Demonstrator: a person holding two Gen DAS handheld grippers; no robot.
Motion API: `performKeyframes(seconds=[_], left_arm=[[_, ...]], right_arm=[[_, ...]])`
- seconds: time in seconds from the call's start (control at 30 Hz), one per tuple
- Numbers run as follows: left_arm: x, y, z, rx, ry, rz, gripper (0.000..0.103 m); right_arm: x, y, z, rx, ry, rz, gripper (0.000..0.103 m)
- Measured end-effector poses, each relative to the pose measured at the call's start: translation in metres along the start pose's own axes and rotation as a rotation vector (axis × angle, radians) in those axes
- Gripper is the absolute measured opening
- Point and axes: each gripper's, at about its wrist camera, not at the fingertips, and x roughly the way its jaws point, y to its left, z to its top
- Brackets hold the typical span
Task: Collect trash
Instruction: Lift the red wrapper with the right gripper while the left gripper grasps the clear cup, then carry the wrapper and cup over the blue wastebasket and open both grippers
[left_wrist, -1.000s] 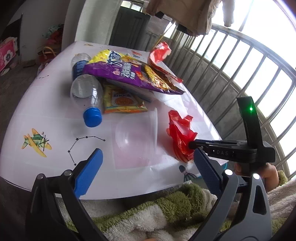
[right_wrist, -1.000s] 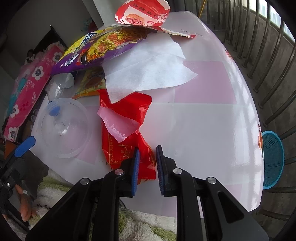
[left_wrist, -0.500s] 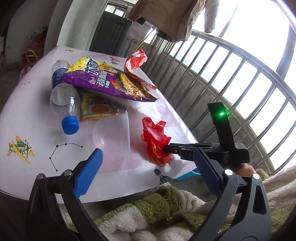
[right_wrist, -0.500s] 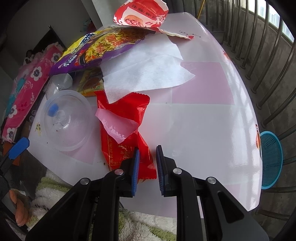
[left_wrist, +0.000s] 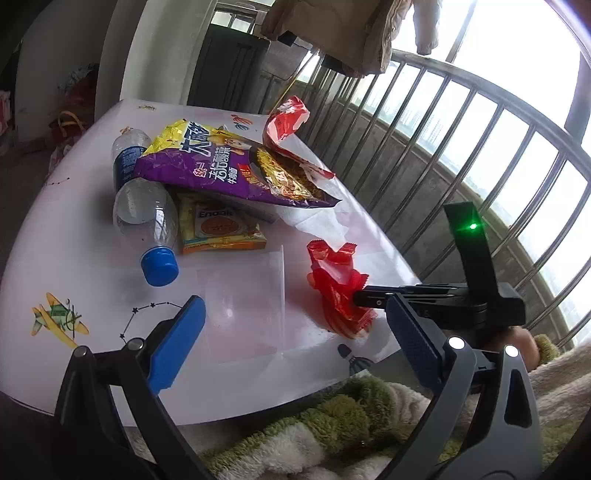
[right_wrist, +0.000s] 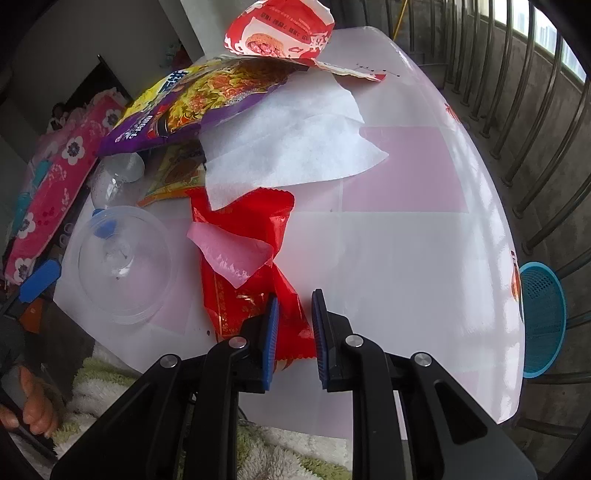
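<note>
A crumpled red wrapper (right_wrist: 273, 214) lies near the front edge of the white table (right_wrist: 406, 258). My right gripper (right_wrist: 293, 325) is shut on its near end, and in the left wrist view the right gripper (left_wrist: 360, 295) pinches the red wrapper (left_wrist: 332, 273) from the right. My left gripper (left_wrist: 295, 332) stands wide open above the table's front edge, holding nothing. Just ahead of it lies a clear plastic cup (left_wrist: 243, 295) on its side. Further back is a pile: a water bottle (left_wrist: 144, 210), a purple noodle bag (left_wrist: 221, 170), a yellow snack packet (left_wrist: 218, 229) and a red-and-white wrapper (left_wrist: 286, 118).
A white tissue (right_wrist: 288, 147) lies partly under the purple bag. A blue mesh basket (right_wrist: 543, 317) stands on the floor beyond the table's right edge, by a metal railing (left_wrist: 480, 129). A green-and-white fleece (left_wrist: 295, 435) lies below the front edge.
The left gripper has tilted and shifted a little, so the table sits differently in its view. The right gripper has kept still, closed on the red wrapper.
</note>
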Motion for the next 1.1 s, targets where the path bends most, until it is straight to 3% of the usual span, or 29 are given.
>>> performKeyframes(seconds=[0.03,0.17,0.3,0.53,0.67,0.83,0.97,1.1], left_arm=[[0.004,-0.002,0.0,0.029,0.012,0.02,0.093],[0.019,-0.011,-0.002,0.115,0.054,0.087,0.073],[0.03,-0.01,-0.007,0.136,0.096,0.143,0.059],[0.032,0.019,-0.008,0.01,0.123,0.177,0.027],[0.03,0.036,-0.007,-0.063,0.117,0.166,0.01],[0.024,0.044,-0.007,-0.105,0.102,0.138,0.004],[0.009,0.031,-0.003,-0.068,0.075,0.113,0.003],[0.0,0.012,0.007,-0.037,0.073,0.033,0.003]], right_arm=[[0.0,0.0,0.0,0.0,0.0,0.005,0.019],[0.001,-0.001,0.002,0.005,0.001,0.021,0.019],[0.004,0.0,0.003,0.001,0.002,0.036,0.019],[0.006,0.007,0.001,-0.044,-0.001,0.043,0.018],[0.004,0.011,-0.003,-0.052,-0.006,0.058,0.008],[-0.01,0.01,-0.008,-0.066,-0.02,0.079,0.005],[-0.028,0.002,-0.014,-0.061,-0.032,0.082,0.004],[-0.054,-0.009,-0.02,-0.047,-0.058,0.067,0.003]])
